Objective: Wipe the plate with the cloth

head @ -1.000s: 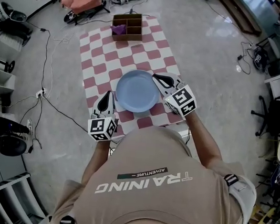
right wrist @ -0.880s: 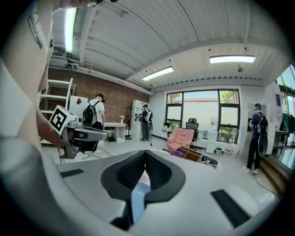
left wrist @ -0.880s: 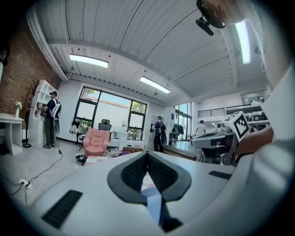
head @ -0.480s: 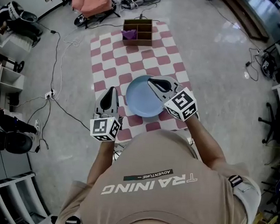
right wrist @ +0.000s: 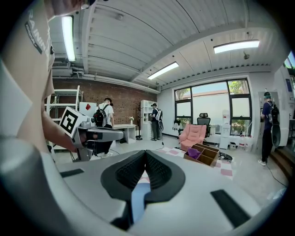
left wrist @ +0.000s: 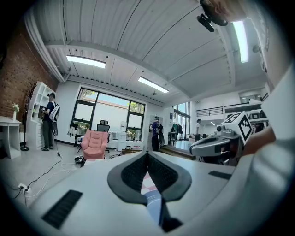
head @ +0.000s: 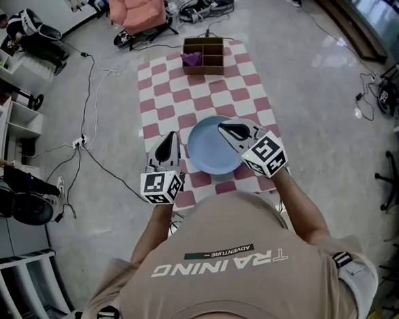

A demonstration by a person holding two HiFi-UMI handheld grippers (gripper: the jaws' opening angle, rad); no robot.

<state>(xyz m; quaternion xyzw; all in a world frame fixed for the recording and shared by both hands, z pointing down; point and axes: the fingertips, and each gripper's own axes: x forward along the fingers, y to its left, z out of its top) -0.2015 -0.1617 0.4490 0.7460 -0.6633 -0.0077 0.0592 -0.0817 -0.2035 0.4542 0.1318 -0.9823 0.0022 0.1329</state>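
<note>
A pale blue plate (head: 212, 153) lies on the near half of a pink-and-white checked mat (head: 164, 93) on the floor. The purple cloth (head: 191, 58) sits in a compartment of the wooden box (head: 204, 54) at the mat's far end; it also shows in the right gripper view as the cloth (right wrist: 194, 153). My left gripper (head: 170, 137) hovers just left of the plate, shut and empty. My right gripper (head: 223, 127) hangs over the plate's far right part, shut with nothing in it. Blue of the plate (right wrist: 138, 196) shows below its closed jaws.
A pink chair (head: 134, 1) stands beyond the mat, with cables (head: 88, 100) trailing over the floor to the left. Shelving (head: 11, 118) lines the left side. Several people (left wrist: 48, 120) stand far off in the room.
My right gripper has shifted left, from the plate's right rim to above the plate. The left gripper keeps its place beside the plate. Both stay shut.
</note>
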